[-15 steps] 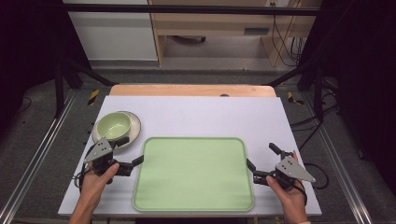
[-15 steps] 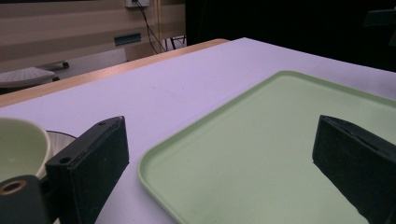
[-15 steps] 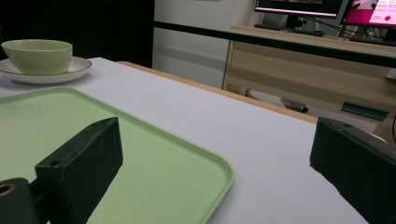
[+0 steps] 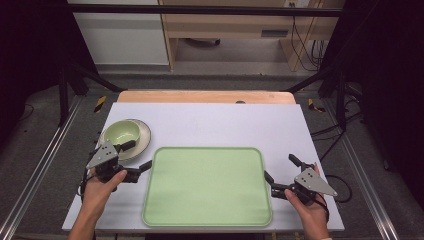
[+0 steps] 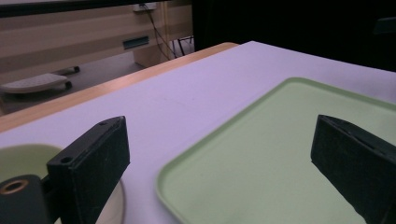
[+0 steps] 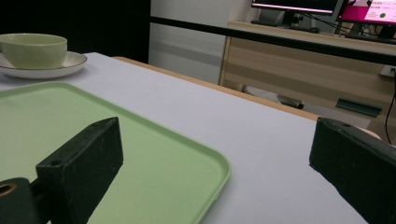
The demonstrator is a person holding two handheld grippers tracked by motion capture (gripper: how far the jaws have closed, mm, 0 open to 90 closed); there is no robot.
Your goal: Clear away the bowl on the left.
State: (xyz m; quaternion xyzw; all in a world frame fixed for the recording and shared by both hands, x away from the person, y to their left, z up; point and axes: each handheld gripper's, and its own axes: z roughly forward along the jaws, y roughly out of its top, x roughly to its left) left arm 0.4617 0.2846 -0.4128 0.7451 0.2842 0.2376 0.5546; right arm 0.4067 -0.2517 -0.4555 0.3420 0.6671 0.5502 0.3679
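Little has shifted on my rig: both grippers, left (image 4: 134, 156) and right (image 4: 280, 172), stay spread wide, flanking the green tray (image 4: 207, 186) on the white table (image 4: 225, 125). A bowl (image 4: 121, 132) on its saucer (image 4: 143, 137) sits at the tray's far-left corner; grey floor beyond.

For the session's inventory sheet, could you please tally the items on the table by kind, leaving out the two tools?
Tray: 1, light green, lying flat with nothing on it
Bowl: 1, light green, standing on the plate
Plate: 1, whitish with a dark rim, beyond the tray's left far corner
Total: 3
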